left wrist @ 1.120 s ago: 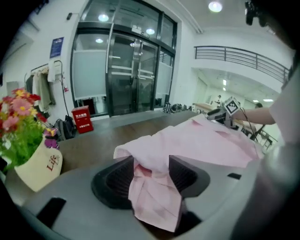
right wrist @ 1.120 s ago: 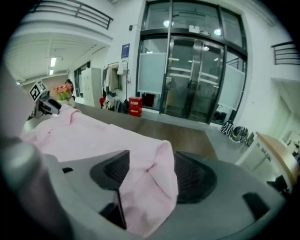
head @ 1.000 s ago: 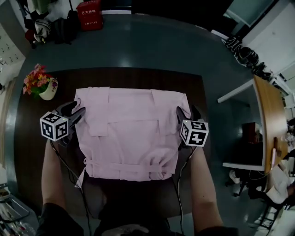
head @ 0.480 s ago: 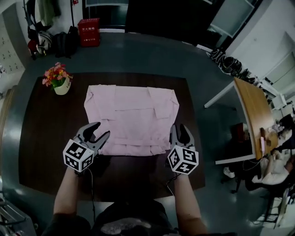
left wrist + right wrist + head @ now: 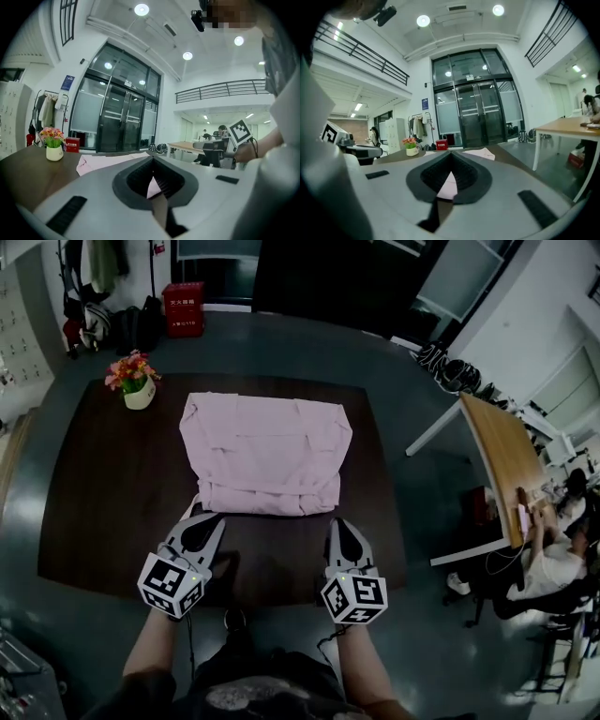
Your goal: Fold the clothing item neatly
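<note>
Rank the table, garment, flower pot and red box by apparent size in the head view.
1. table
2. garment
3. flower pot and red box: these look about alike, and the box stands farther from the camera, so I won't rank them.

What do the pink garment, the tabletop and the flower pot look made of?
Pink garment: thin woven cloth, likely cotton or a blend, matte; it lies flat in soft layers with creased edges.
Tabletop: dark brown wood or wood-look laminate, satin; faint sheen, grain too fine to make out.
Flower pot: white and smooth, probably glazed ceramic or plastic; too small to tell which.
</note>
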Demonstrator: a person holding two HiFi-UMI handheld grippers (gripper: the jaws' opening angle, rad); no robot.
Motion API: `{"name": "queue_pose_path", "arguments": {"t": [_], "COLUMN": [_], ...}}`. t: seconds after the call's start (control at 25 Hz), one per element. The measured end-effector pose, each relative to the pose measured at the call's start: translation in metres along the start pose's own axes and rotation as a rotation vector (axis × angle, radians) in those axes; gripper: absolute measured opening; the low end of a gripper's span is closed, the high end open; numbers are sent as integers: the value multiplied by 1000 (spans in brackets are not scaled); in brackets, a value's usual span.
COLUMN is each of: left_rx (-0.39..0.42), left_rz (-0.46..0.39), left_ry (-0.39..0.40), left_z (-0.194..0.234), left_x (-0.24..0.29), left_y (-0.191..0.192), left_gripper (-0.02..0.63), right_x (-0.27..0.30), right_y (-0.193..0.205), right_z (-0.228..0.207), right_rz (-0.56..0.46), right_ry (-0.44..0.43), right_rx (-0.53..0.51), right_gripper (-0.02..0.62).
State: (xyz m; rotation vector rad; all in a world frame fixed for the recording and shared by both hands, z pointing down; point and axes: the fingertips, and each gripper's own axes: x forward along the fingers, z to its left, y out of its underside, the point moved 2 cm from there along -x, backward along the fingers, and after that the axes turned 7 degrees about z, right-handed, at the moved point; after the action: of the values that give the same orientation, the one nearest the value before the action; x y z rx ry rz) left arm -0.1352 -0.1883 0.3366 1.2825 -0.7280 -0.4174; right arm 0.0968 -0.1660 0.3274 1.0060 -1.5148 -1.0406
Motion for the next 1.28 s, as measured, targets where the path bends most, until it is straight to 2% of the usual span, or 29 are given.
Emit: {"name": "queue_pose_path", "arguments": {"t": [0.16, 0.32, 0.52, 0.64, 0.84, 1.0, 1.28], "left_rx": [12, 6, 25, 52, 105, 115, 90], "left_rz": [-5, -10, -36, -56, -51, -56, -38], "left_ry": [-12, -34, -12, -34, -74, -104, -156], "left_z": [-69, -146, -248, -294, -351, -387, -415], "left_x": [-33, -59, -88, -106, -130, -146, -178], "left_y": [16, 30, 35, 40, 53, 55, 65], "left_gripper": [11, 11, 11, 11, 11, 11, 11], "right_x": [-47, -114, -208, -257, -321, -354, -382], "right_y": [11, 18, 35, 50, 74, 94, 110], "right_z": [20, 18, -9, -21, -39, -45, -30], "right_rz": [-17, -45, -75, -75, -47, -17, -5], "right_ry": [-110, -194, -234, -244, -224, -231, -293], "right_rx": [-31, -78, -56, -76, -90, -70, -65], "right_gripper": [-6, -6, -6, -6, -6, -6, -6]}}
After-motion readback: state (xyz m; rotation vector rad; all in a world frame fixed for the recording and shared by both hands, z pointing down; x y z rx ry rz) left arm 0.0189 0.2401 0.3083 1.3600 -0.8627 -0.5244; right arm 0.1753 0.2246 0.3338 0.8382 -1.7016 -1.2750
